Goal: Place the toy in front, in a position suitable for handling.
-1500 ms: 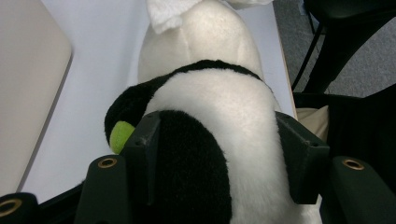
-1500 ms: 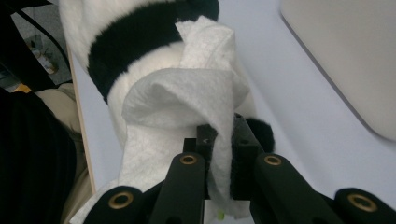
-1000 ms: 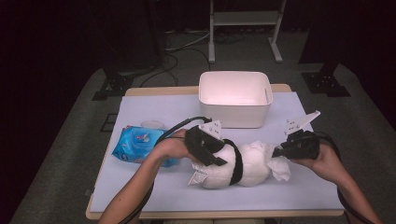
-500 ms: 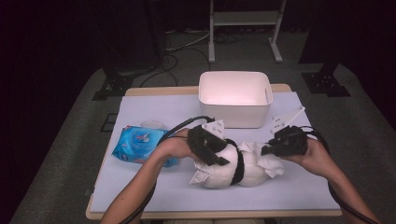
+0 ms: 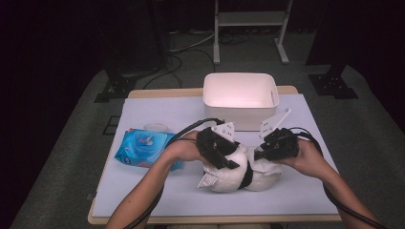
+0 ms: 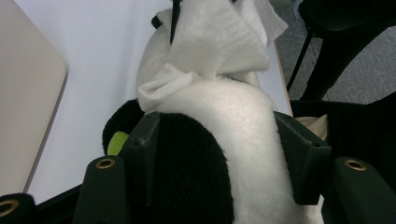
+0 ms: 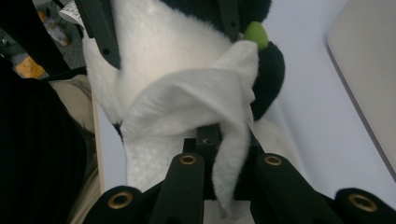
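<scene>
1. Right gripper (image 5: 260, 153): the jaws are closed tight on a white wet wipe (image 7: 196, 105). In the right gripper view the wipe drapes over the pinched jaws and lies against the plush panda toy (image 5: 239, 169).
2. Left gripper (image 5: 228, 162): the jaws stand part-way open and clamp the panda's body from both sides. In the left gripper view the black pads (image 6: 144, 154) press into the black-and-white fur.
3. Panda position: the toy lies on its side on the near middle of the white table mat (image 5: 157, 114), in front of the white plastic bin (image 5: 241, 95). It is between the two hands.
4. Wipes pack (image 5: 143, 148): the blue pack lies on the mat to the left of the left forearm, apart from the toy.
5. Step in hand, as judged: wiping the panda's surface while the left gripper pins it.
6. Next move, as judged: drag the wipe across the fur with light pressure, keeping the left clamp firm so the toy does not roll.
7. Change from the earlier frames: the right gripper has travelled inward from the toy's right end toward its middle. The left gripper has kept its place and its grip.
</scene>
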`<state>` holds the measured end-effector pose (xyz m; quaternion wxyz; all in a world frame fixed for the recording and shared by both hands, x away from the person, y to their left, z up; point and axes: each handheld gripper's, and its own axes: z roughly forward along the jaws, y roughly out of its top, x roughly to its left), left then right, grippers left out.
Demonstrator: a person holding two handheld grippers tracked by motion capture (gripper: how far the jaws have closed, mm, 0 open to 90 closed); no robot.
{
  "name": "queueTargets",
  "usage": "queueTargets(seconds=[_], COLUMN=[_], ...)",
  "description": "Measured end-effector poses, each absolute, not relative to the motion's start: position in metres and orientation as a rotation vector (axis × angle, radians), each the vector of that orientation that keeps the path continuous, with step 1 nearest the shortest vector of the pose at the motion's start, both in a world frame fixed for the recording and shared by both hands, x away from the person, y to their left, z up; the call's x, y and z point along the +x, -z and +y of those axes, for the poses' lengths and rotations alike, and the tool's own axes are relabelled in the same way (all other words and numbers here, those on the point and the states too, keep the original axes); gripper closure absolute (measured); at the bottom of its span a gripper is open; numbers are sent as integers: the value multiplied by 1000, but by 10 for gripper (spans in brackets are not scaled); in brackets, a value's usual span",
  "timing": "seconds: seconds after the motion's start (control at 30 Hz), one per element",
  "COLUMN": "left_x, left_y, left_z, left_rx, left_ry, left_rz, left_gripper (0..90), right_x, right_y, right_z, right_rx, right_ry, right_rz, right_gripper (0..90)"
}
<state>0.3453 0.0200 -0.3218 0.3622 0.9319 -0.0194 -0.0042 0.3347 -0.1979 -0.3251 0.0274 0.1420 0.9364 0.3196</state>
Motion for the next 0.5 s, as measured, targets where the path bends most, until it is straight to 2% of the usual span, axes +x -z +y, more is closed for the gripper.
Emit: queueTargets(seconds=[0.17, 0.5], left_x=[347, 346], left_y=[326, 328], left_z=[26, 34], left_rx=[2380, 2371], left_ry=[24, 17], left_rz=[-30, -16], left_gripper=[387, 380], right_x=[336, 334], right_y=[325, 323], right_z=[-198, -231], right_rx=[441, 523], right_ry=[-995, -1035], right_rz=[2883, 2829], right_gripper=[846, 846])
